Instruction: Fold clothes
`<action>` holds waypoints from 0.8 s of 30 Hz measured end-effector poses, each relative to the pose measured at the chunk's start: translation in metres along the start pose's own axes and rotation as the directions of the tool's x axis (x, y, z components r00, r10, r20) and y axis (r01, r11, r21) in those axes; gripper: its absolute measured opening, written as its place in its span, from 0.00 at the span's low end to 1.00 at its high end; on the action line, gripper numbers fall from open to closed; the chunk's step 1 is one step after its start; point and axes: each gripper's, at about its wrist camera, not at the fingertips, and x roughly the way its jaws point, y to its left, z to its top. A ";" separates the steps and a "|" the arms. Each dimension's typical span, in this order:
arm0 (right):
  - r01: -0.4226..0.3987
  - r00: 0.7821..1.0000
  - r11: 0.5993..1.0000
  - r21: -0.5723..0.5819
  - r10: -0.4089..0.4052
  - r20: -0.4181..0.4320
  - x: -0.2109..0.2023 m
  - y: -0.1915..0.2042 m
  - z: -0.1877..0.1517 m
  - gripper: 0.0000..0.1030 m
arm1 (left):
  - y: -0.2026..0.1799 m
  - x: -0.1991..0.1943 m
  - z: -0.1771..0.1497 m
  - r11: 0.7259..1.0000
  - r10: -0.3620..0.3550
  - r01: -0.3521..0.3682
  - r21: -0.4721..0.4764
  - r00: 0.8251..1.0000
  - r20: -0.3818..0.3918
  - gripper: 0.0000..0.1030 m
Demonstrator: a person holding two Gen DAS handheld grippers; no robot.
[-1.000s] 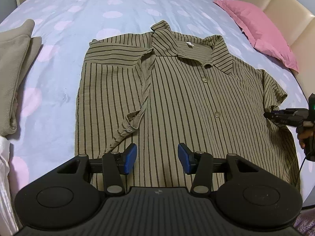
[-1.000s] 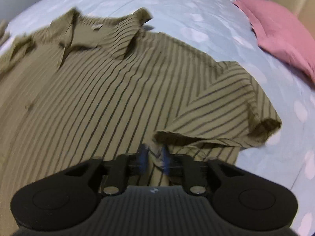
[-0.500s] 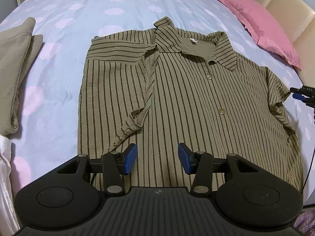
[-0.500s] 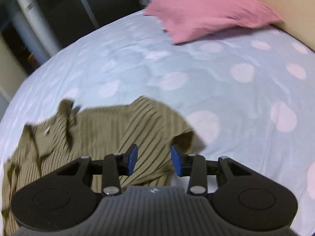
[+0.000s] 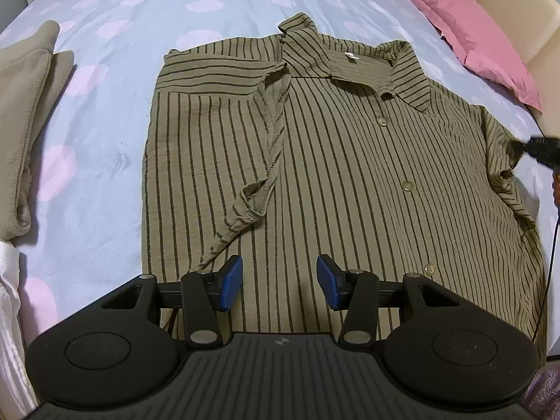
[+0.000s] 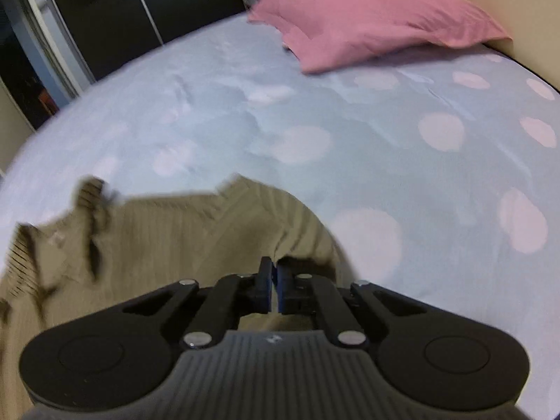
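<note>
Both claws angle down over the bed (image 5: 105, 112): left claw (image 5: 279, 281) hangs released above the striped shirt (image 5: 350, 175); right claw (image 6: 274, 281) has just clenched at the shirt's sleeve edge.

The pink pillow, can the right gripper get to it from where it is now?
Probably not right away. The right gripper has just closed on the striped shirt's sleeve edge, and the pink pillow lies well beyond it across bare bedsheet. Nothing blocks the way.

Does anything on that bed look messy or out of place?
Yes. On the striped shirt, the folded-in sleeve lies twisted and bunched, its seam side up, rather than flat. The beige garment and pink pillow look tidy.
</note>
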 end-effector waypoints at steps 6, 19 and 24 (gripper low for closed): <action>-0.124 0.989 0.992 -0.001 0.123 0.087 -0.014 0.052 0.021 0.03 | -0.002 -0.006 -0.001 1.000 -0.022 0.022 0.003 1.000 0.009 0.43; -0.175 0.984 0.984 0.041 0.176 -0.003 0.043 0.126 0.016 0.36 | 0.015 -0.020 -0.001 1.000 -0.010 0.011 -0.028 1.000 0.030 0.44; -0.194 0.981 0.979 0.057 0.195 -0.003 0.042 0.121 0.015 0.36 | 0.013 -0.018 -0.003 1.000 -0.014 0.014 -0.007 1.000 0.018 0.45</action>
